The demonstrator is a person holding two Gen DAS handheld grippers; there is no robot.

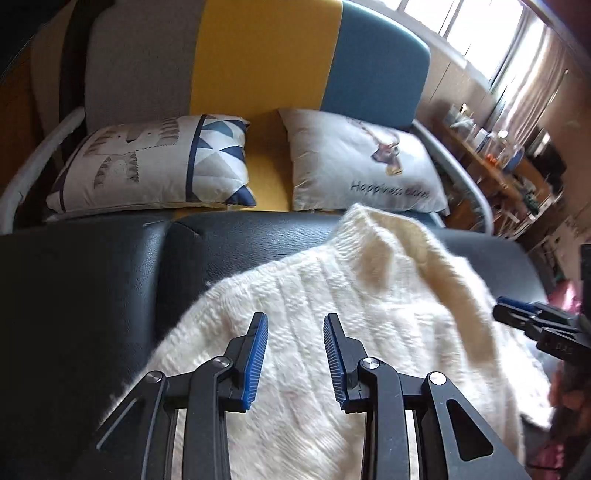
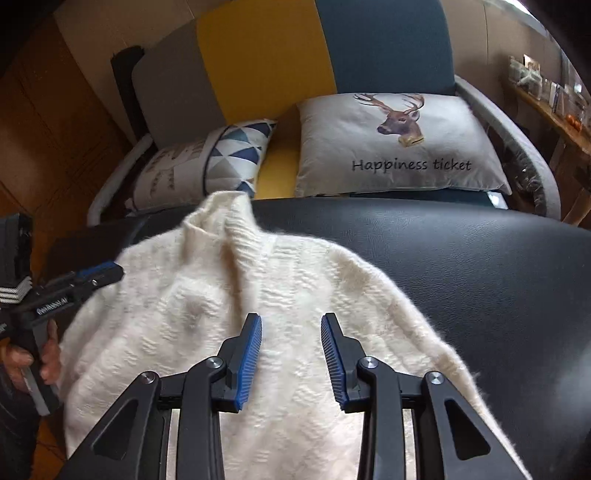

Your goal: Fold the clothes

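Note:
A fluffy cream knitted sweater (image 1: 332,302) (image 2: 295,288) lies on a black leather surface (image 1: 92,288) (image 2: 480,266), its high collar (image 1: 373,225) (image 2: 221,210) pointing away from me. My left gripper (image 1: 295,321) hovers open over the sweater's left part, nothing between its blue pads. My right gripper (image 2: 291,321) hovers open over the sweater's middle right, also holding nothing. In the left wrist view the right gripper (image 1: 517,310) shows at the right edge; in the right wrist view the left gripper (image 2: 99,275) shows at the left edge, held by a hand (image 2: 48,358).
Behind the black surface stands a grey, yellow and blue sofa (image 1: 266,74) (image 2: 266,74) with a triangle-pattern cushion (image 1: 155,166) (image 2: 207,162) and a deer cushion (image 1: 362,162) (image 2: 399,144). A cluttered wooden shelf (image 1: 509,166) stands at the right under a bright window (image 1: 480,33).

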